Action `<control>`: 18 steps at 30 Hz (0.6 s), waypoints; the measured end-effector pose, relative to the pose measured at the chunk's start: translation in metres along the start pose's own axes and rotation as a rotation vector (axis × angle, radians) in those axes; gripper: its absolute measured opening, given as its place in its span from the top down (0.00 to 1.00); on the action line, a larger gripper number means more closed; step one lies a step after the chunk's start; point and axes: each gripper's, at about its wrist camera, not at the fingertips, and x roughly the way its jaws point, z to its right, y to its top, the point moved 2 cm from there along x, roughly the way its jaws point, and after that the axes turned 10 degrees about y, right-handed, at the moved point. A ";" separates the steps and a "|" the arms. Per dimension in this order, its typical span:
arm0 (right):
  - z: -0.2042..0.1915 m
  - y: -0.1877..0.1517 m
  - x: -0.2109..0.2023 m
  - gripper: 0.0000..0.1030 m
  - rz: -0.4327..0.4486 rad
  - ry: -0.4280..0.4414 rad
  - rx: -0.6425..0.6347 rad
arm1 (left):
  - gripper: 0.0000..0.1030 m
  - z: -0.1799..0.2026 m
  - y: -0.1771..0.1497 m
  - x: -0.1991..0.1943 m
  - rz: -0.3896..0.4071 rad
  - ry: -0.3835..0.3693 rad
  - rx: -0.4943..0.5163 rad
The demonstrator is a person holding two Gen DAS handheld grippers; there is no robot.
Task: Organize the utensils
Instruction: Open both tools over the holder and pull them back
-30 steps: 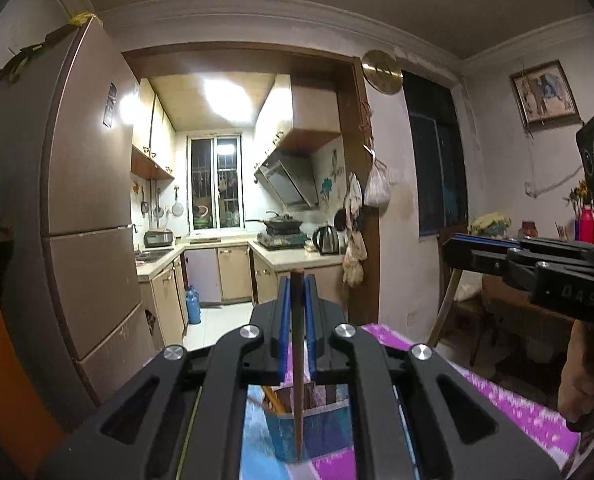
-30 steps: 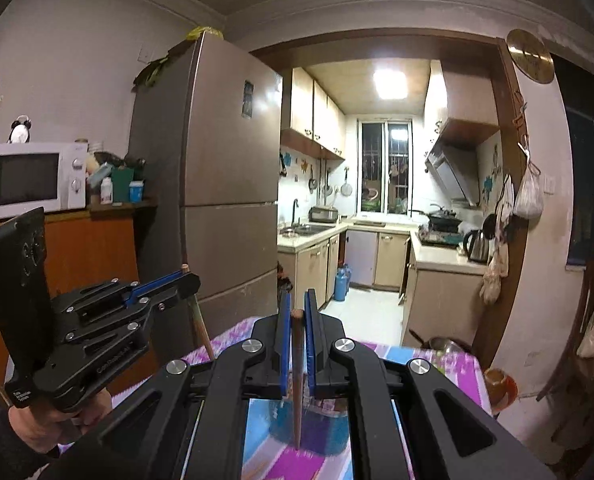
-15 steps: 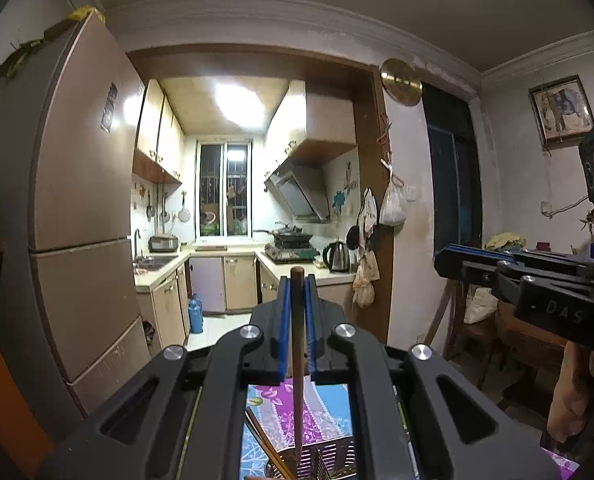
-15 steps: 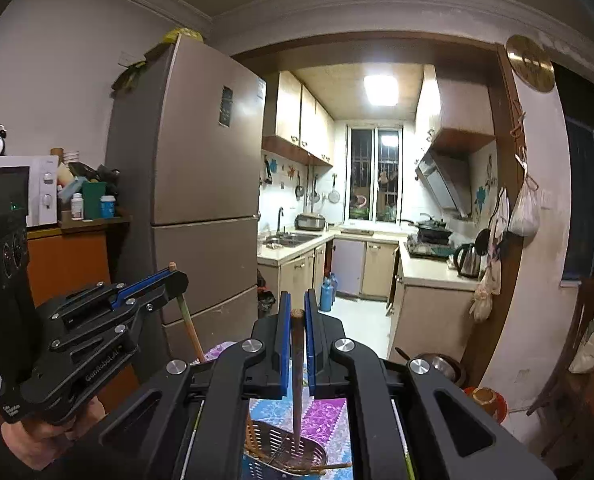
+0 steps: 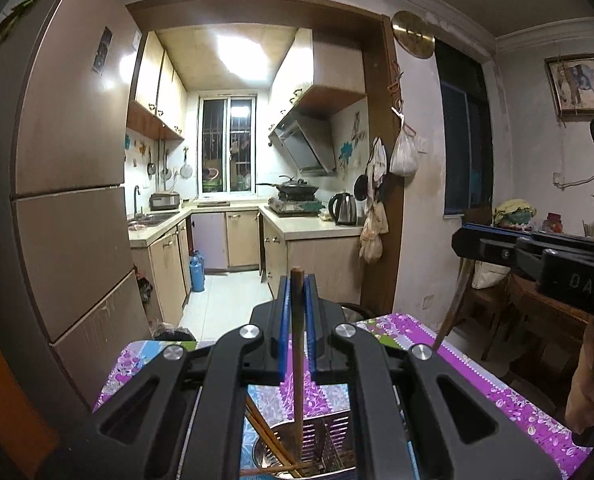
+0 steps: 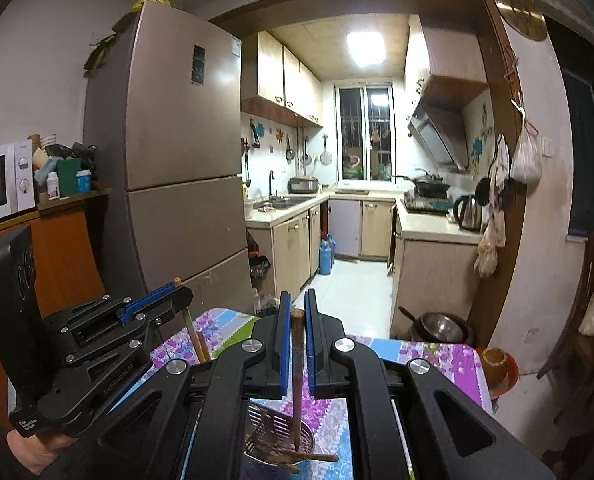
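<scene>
Both grippers are closed tight, each pinching one wooden chopstick upright between its blue pads: the left gripper holds a chopstick, and the right gripper holds a second chopstick.

Half a second ago the metal holder sat only at the bottom edge of each view. Now the perforated metal holder lies squarely under both grippers, and the lower tip of each held chopstick reaches inside its rim. A second ago only a blue box showed beneath them. My reading is that both sticks have been carried over the holder and are ready to be let go; opening the jaws should drop them in.

Count, all taken from the holder:
- Grippers: two, one either side above it.
- Held chopsticks: two, standing over it.
- Loose chopsticks inside it: at least three, leaning against its left wall; the exact number is unclear.
- Holders: one, resting on the flowered tablecloth.
</scene>
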 end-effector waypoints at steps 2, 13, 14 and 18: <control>0.005 -0.004 0.005 0.93 -0.007 0.001 0.014 | 0.95 -0.001 -0.002 0.003 -0.009 0.002 0.000; 0.022 -0.015 -0.009 0.92 0.009 -0.021 0.078 | 0.70 -0.004 -0.007 -0.018 -0.013 0.014 0.008; 0.021 -0.014 -0.016 0.89 0.020 -0.024 0.077 | 0.68 -0.005 -0.006 -0.025 -0.009 0.008 0.008; 0.010 -0.021 -0.069 0.54 0.092 -0.031 0.057 | 0.50 -0.006 -0.020 -0.087 0.033 -0.012 0.034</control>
